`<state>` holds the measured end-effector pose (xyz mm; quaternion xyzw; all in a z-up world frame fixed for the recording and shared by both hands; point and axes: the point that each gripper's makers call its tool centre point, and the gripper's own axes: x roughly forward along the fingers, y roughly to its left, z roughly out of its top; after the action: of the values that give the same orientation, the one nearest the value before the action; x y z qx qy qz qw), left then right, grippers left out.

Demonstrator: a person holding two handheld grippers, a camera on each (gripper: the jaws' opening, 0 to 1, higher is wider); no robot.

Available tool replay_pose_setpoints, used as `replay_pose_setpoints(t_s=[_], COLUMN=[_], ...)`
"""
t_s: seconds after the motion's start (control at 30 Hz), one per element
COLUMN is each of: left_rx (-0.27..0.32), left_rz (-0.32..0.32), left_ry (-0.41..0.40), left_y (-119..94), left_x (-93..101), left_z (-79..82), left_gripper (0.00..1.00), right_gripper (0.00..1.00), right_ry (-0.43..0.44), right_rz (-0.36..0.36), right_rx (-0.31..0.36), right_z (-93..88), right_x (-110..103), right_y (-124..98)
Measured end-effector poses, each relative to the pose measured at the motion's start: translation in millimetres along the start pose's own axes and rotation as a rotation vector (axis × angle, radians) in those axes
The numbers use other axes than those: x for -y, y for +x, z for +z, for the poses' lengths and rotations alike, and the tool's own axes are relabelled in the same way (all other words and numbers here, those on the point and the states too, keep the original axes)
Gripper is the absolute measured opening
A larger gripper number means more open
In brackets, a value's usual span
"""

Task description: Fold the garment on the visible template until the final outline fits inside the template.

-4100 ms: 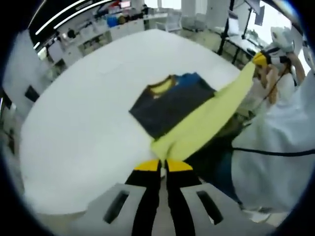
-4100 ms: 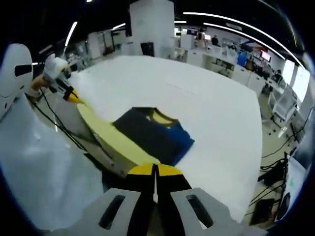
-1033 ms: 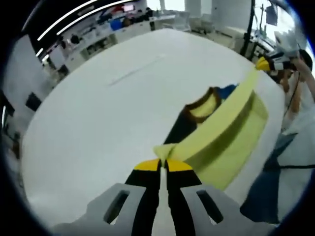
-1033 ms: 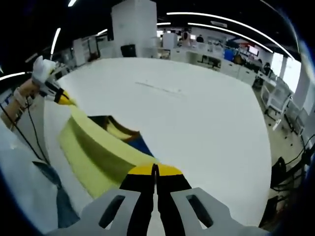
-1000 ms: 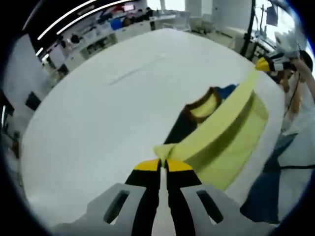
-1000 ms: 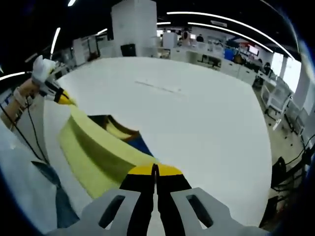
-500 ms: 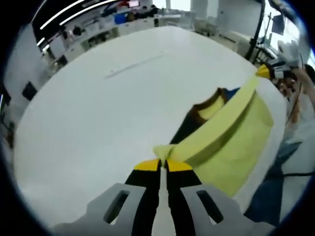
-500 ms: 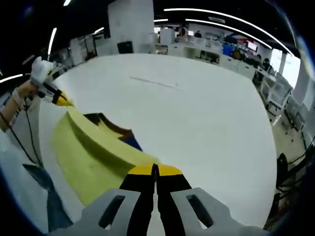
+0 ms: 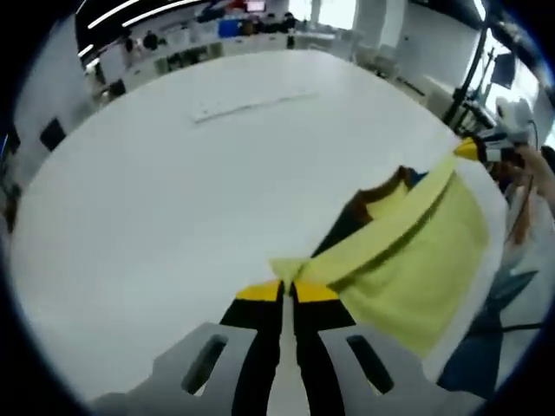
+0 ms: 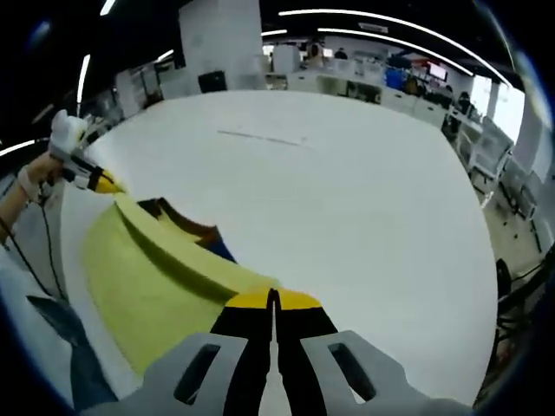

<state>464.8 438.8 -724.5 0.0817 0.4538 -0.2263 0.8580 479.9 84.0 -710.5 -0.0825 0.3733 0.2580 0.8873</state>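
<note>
The left gripper (image 9: 287, 289) is pinching one corner of the yellow garment (image 9: 416, 251), and the right gripper (image 10: 272, 300) is pinching the other, its jaws pressed together. The fabric is stretching taut between them above the white table (image 9: 173, 191), draping over the garment's dark part (image 10: 186, 227).

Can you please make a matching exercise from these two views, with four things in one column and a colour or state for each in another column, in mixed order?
Things:
1. left gripper
2. lifted part of the garment
3. table
4. collar of the garment

Colours or states:
A. white, wide surface
B. brown band with yellow inside
C. shut on the garment's corner
D. pale yellow, stretched between the two grippers

Right pairs: 1-C, 2-D, 3-A, 4-B
</note>
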Motion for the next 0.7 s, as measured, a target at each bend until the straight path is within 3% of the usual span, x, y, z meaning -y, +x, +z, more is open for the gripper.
replay_pose_setpoints(t_s=[0.7], left_rx=[-0.038], left_rz=[-0.020], left_ry=[-0.066], left_y=[21.8], left_x=[-6.2], left_z=[-13.9], left_gripper=[0.00], right_gripper=[0.01], right_ry=[0.036], right_rz=[0.008], right_rx=[-0.051], right_z=[-15.6], right_x=[7.0], right_y=[25.7])
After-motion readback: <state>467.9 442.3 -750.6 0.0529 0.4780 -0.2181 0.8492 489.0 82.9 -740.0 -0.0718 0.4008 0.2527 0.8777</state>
